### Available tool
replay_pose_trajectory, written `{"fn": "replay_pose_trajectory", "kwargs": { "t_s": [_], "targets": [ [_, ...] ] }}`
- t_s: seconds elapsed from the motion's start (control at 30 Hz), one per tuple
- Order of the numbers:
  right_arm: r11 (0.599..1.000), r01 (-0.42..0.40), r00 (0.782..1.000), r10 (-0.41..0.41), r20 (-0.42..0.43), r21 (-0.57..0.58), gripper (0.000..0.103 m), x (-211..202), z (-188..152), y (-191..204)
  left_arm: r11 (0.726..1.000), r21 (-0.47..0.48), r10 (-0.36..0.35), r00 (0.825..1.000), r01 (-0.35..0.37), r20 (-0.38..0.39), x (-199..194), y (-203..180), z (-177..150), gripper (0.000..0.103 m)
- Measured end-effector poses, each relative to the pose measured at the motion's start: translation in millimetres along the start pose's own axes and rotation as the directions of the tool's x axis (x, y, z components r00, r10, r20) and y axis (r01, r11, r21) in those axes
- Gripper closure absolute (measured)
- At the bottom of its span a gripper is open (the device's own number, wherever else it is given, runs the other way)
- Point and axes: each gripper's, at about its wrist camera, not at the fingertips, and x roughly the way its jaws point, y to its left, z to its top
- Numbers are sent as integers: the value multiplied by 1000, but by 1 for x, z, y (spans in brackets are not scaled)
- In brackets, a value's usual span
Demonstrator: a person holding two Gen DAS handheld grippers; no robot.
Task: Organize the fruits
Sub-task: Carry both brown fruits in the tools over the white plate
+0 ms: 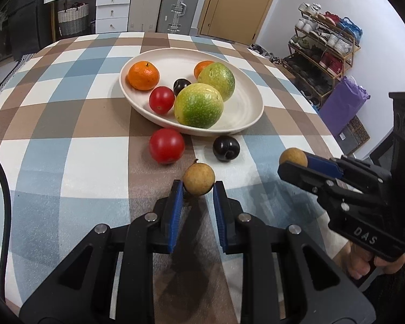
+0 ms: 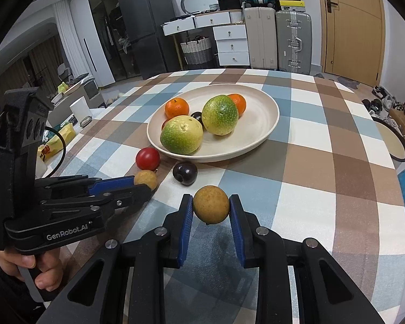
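A cream plate [image 1: 245, 113] [image 2: 259, 124] on the checked tablecloth holds two green-yellow fruits [image 1: 199, 106] [image 2: 220, 114], two oranges [image 1: 143, 75], a small tomato [image 1: 162, 100] and a dark plum [image 1: 181, 85]. In front of the plate lie a red tomato [image 1: 166, 145] [image 2: 147, 158] and a dark plum [image 1: 226, 148] [image 2: 185, 173]. My left gripper [image 1: 198, 186] [image 2: 145, 186] is shut on a brown longan [image 1: 198, 179] [image 2: 145, 179] at table level. My right gripper [image 2: 211, 206] [image 1: 293, 160] is shut on another brown longan [image 2: 211, 204] [image 1: 293, 156], held just above the cloth.
The round table's edge curves away on the right [image 1: 324, 124] and left [image 2: 75, 140]. A black cable [image 1: 2, 189] runs along the left. Drawers, suitcases and a shoe rack [image 1: 326, 46] stand beyond the table.
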Motion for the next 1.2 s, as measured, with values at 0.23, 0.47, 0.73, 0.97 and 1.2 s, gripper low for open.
{"fn": "replay_pose_trajectory", "kwargs": {
  "t_s": [0.23,0.47,0.73,0.97,1.2],
  "targets": [
    [1000,-11,1000,11,0,-12,75,-1,1,6,1000,28,10,999,-9,-30,0,0,-8,82],
    [1000,-9,1000,9,2,-28,75,-2,1,11,999,33,21,1000,-20,-12,6,-3,-3,78],
    [1000,-3,1000,4,11,-23,75,-3,1,9,1000,24,-14,1000,14,16,2,0,-2,81],
    [1000,-7,999,7,36,-4,75,-7,5,6,997,70,-46,996,41,73,-15,-2,7,81],
    [1000,5,997,-4,80,-10,75,-12,20,9,997,65,-40,990,31,136,-30,11,29,81]
  ]
}}
